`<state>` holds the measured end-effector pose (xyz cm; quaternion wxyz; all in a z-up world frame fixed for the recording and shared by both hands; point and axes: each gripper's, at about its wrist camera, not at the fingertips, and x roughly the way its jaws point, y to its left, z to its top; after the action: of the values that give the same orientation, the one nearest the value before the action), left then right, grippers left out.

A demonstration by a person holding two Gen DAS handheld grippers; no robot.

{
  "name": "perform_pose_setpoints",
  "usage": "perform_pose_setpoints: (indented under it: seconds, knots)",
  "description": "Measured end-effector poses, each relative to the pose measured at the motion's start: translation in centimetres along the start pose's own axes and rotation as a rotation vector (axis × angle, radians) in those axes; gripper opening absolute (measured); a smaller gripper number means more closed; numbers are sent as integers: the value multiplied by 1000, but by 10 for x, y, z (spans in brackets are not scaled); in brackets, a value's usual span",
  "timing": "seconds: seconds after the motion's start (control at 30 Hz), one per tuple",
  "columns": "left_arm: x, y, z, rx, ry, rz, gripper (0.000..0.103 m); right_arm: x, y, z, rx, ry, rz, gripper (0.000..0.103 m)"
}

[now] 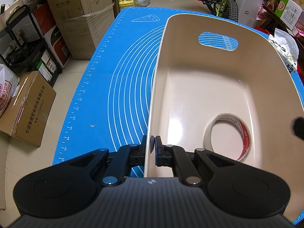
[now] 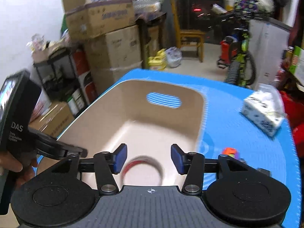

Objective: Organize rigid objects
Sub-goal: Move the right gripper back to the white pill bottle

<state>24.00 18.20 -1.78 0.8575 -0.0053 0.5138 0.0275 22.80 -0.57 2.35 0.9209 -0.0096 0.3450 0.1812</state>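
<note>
A smooth, glossy cream plastic bin [image 1: 218, 87] with rounded corners and an oval handle cut-out in its far wall stands on a blue silicone baking mat [image 1: 106, 87] that covers the worktop. The mat is printed with white concentric arcs, a ruler scale along its edge and a pizza-slice outline beyond the bin's far left corner. Inside the bin, near its front wall, lies one thing only — a roll of beige tape [image 1: 228, 136], a flat ring whose inner core bears red and white print too small to read.

The left gripper [image 1: 153, 145] has its jaws closed tight on the bin's left wall, one blue pad on each face of the thin rim. The right gripper [image 2: 149, 158] hangs above the bin's front end with its jaws apart and nothing between them; the tape roll lies below the gap, blurred.

To the right of the bin, on the mat, sits a soft white tissue pack [image 2: 263, 112] with dark printing, and nearer the bin a small multicoloured object [image 2: 230, 152], too blurred to name. Left of the bin, a hand [image 2: 11, 163] holds a black handle lettered "DAS".
</note>
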Motion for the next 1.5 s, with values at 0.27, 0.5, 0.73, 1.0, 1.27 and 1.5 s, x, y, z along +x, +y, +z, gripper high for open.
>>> perform_pose_setpoints:
  seconds: [0.27,0.5,0.73,1.0,1.27,1.5]
  knots:
    - [-1,-1,-1,2,2,2,8,-34,-44,-38,44,13,-124,71]
    - [-1,-3,-1,1,1,3,8,-43,-69,-70,86,101,-224,71]
    - [-1,-2,-1,1,1,3,8,-33,-77,-89,127,186,-232,71]
    - [-1,-2,-1,1,0,4,8,-9,-63,-100,154,279,-212,71]
    - [-1,-2,-2,2,0,5,8,12,-63,-107,251,335,-210,74]
    - [-1,-2,-1,2,0,4,8,21,-61,-109,261,330,-239,71]
